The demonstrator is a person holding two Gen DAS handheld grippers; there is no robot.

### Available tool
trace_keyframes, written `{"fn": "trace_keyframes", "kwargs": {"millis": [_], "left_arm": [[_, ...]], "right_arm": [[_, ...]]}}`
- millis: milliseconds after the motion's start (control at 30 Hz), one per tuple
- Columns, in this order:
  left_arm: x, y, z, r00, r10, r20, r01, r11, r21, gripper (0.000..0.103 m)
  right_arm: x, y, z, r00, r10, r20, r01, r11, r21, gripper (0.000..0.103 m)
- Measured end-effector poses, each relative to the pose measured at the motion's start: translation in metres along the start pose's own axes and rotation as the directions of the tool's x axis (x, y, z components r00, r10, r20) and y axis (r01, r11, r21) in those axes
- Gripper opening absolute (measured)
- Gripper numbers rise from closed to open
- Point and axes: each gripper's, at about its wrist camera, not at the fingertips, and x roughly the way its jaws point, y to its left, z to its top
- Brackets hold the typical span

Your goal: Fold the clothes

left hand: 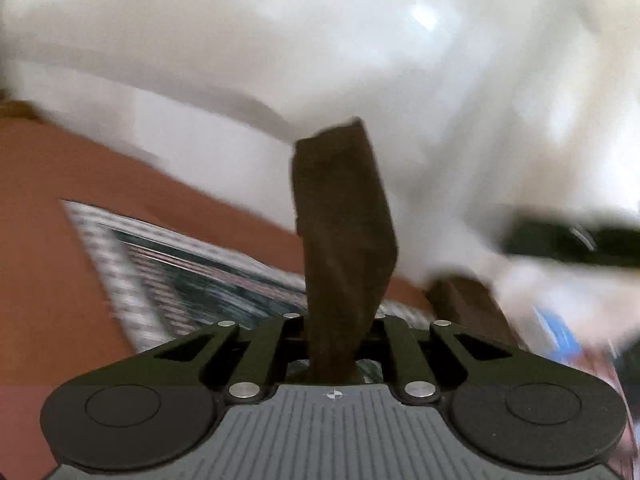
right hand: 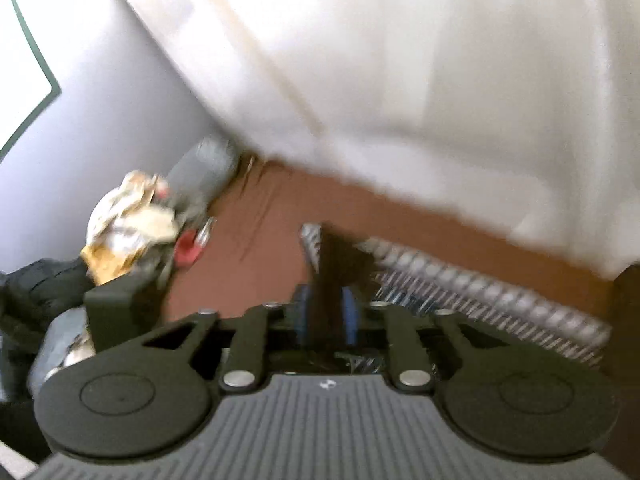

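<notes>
**Both grippers pinch dark cloth above the rug**

Our left gripper (left hand: 332, 344) is closed on a strip of brown garment (left hand: 344, 220), which rises out from between the fingers and stands up in front of the lens. We hold it pinched at an edge, we judge, so that the fabric hangs free of the floor and can be brought over on itself. More brown cloth (left hand: 468, 300) shows low to the right of the gripper; whether it is the same piece we cannot tell through the blur.

Our right gripper (right hand: 328, 320) looks pressed together on a narrow dark strip (right hand: 336, 272) too, with blue pads either side of it. The strip is likely another corner of that garment, though the smear makes this a judgement.

Below both tools lies a patterned rug (left hand: 168, 264) on an orange-brown floor (left hand: 60, 200); it probably serves as the folding surface, which would explain why we carry the cloth over it. White wall (left hand: 280, 40) fills the upper part of both views. In the right view, a crumpled heap of clutter (right hand: 128, 224) sits against the wall, well apart from the rug.

Both views are streaked, so we seem to be mid-swing, with the fold itself not yet laid down.
</notes>
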Motion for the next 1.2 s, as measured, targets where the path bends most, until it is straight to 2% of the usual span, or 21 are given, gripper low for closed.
{"fn": "trace_keyframes", "kwargs": {"millis": [67, 100, 167, 233, 333, 433, 500, 533, 567, 600, 667, 833, 933, 1033, 1167, 1200], "left_arm": [[-0.032, 0.022, 0.009, 0.99, 0.103, 0.095, -0.096, 0.992, -0.078, 0.007], [-0.049, 0.035, 0.014, 0.975, 0.171, 0.14, -0.155, 0.981, -0.121, 0.007], [-0.07, 0.052, 0.015, 0.948, 0.268, 0.17, -0.236, 0.953, -0.189, 0.007], [-0.088, 0.067, 0.012, 0.914, 0.364, 0.178, -0.318, 0.916, -0.243, 0.007], [-0.095, 0.081, -0.004, 0.876, 0.47, 0.107, -0.432, 0.864, -0.26, 0.008], [-0.09, 0.097, -0.024, 0.86, 0.509, -0.043, -0.5, 0.82, -0.278, 0.01], [-0.091, 0.101, -0.035, 0.848, 0.518, -0.11, -0.528, 0.809, -0.257, 0.015], [-0.091, 0.103, -0.04, 0.841, 0.522, -0.143, -0.541, 0.804, -0.245, 0.021], [-0.093, 0.103, -0.045, 0.834, 0.528, -0.158, -0.551, 0.805, -0.218, 0.04], [-0.095, 0.103, -0.05, 0.827, 0.535, -0.171, -0.56, 0.806, -0.191, 0.044], [-0.103, 0.103, -0.052, 0.823, 0.543, -0.169, -0.565, 0.813, -0.138, 0.05], [-0.126, 0.099, -0.051, 0.829, 0.532, -0.172, -0.541, 0.841, -0.008, 0.069], [-0.143, 0.094, -0.046, 0.833, 0.53, -0.158, -0.533, 0.846, 0.028, 0.069], [-0.16, 0.075, -0.05, 0.85, 0.512, -0.124, -0.488, 0.854, 0.18, 0.075], [-0.166, 0.062, -0.063, 0.869, 0.486, -0.093, -0.426, 0.83, 0.36, 0.077], [-0.162, 0.064, -0.068, 0.872, 0.481, -0.089, -0.409, 0.817, 0.407, 0.078]], "right_arm": [[-0.028, -0.007, -0.006, 0.997, -0.05, 0.062, 0.049, 0.999, 0.022, 0.029], [-0.041, -0.01, -0.009, 0.993, -0.077, 0.088, 0.074, 0.997, 0.034, 0.029], [-0.05, -0.027, -0.031, 0.989, -0.144, 0.04, 0.142, 0.988, 0.065, 0.031], [-0.049, -0.046, -0.058, 0.977, -0.21, -0.046, 0.214, 0.968, 0.13, 0.031], [-0.043, -0.062, -0.099, 0.96, -0.243, -0.141, 0.267, 0.946, 0.186, 0.031], [-0.033, -0.069, -0.134, 0.944, -0.237, -0.228, 0.288, 0.931, 0.224, 0.031], [-0.027, -0.065, -0.149, 0.934, -0.239, -0.266, 0.298, 0.932, 0.206, 0.031], [-0.024, -0.063, -0.156, 0.929, -0.24, -0.283, 0.301, 0.933, 0.198, 0.031], [-0.024, -0.06, -0.157, 0.931, -0.233, -0.282, 0.294, 0.936, 0.194, 0.031], [-0.024, -0.057, -0.158, 0.932, -0.227, -0.281, 0.286, 0.939, 0.19, 0.031], [-0.024, -0.051, -0.159, 0.936, -0.215, -0.278, 0.271, 0.946, 0.181, 0.031], [-0.023, -0.033, -0.152, 0.958, -0.153, -0.244, 0.192, 0.97, 0.146, 0.033], [-0.015, -0.011, -0.158, 0.969, -0.072, -0.235, 0.102, 0.988, 0.119, 0.035], [-0.003, 0.01, -0.167, 0.974, 0.009, -0.226, 0.016, 0.994, 0.107, 0.035], [0.011, 0.037, -0.173, 0.97, 0.066, -0.233, -0.041, 0.993, 0.112, 0.036], [0.013, 0.044, -0.171, 0.972, 0.051, -0.228, -0.031, 0.995, 0.09, 0.042]]}}
